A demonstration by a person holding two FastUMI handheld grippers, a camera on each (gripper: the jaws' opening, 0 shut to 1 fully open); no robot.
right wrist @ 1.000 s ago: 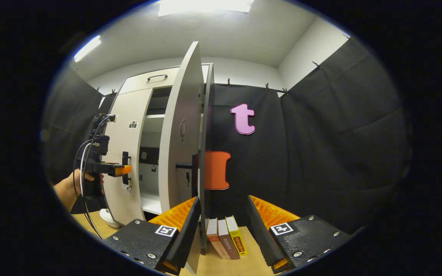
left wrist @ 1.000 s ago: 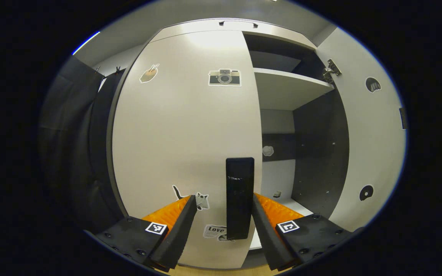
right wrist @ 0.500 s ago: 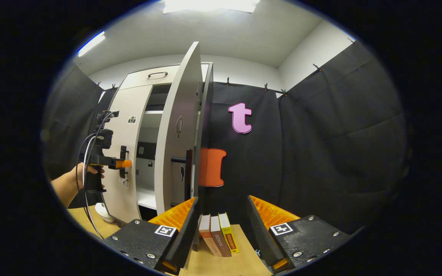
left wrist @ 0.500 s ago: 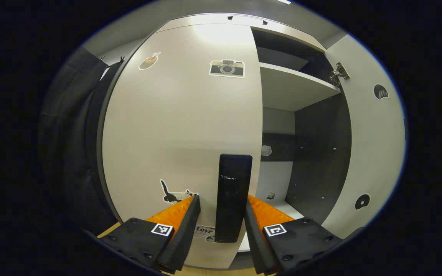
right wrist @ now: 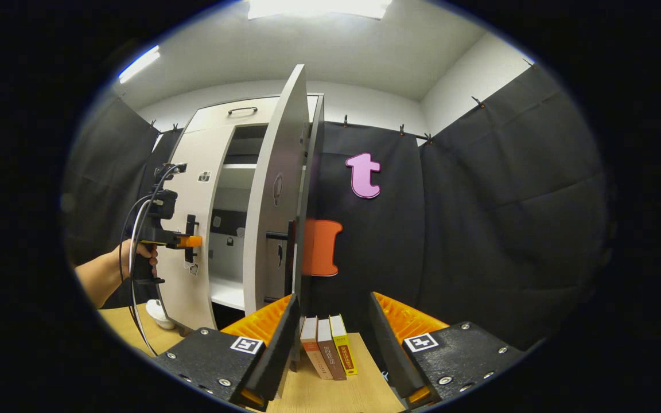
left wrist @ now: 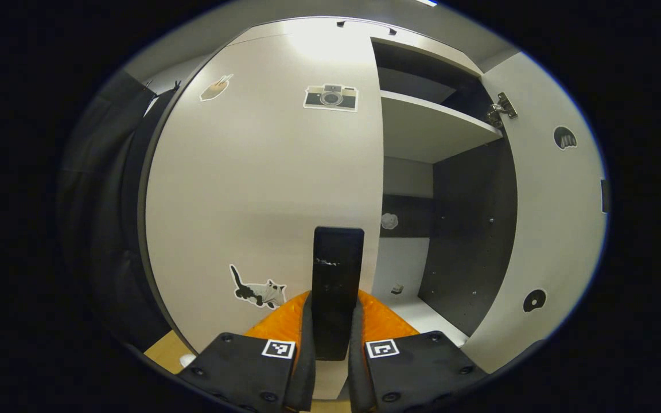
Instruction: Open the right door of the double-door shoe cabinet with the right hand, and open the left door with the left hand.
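The shoe cabinet's left door [left wrist: 261,172] is closed, with stickers on it and a black vertical handle [left wrist: 337,269] near its right edge. My left gripper [left wrist: 333,295] is shut on that handle, one finger pressing each side. The right door [left wrist: 554,218] stands swung open, showing a white shelf [left wrist: 428,126] and a dark interior. In the right gripper view the open right door [right wrist: 276,189] is seen nearly edge-on, with its black handle [right wrist: 290,252] just above my right gripper [right wrist: 334,298], which is open and holds nothing. Farther left, a hand [right wrist: 107,275] holds the left gripper [right wrist: 178,241] at the left door [right wrist: 198,229].
Three books [right wrist: 330,350] stand on a wooden surface [right wrist: 359,390] right ahead of the right gripper. A white object [right wrist: 155,312] lies low by the cabinet's left foot. Black cloth [right wrist: 479,229] walls the booth to the right. A drawer handle [right wrist: 242,109] tops the cabinet.
The left gripper's fingers have closed in from both sides onto the left door's handle. The right gripper stays open and has shifted only slightly by the open right door.
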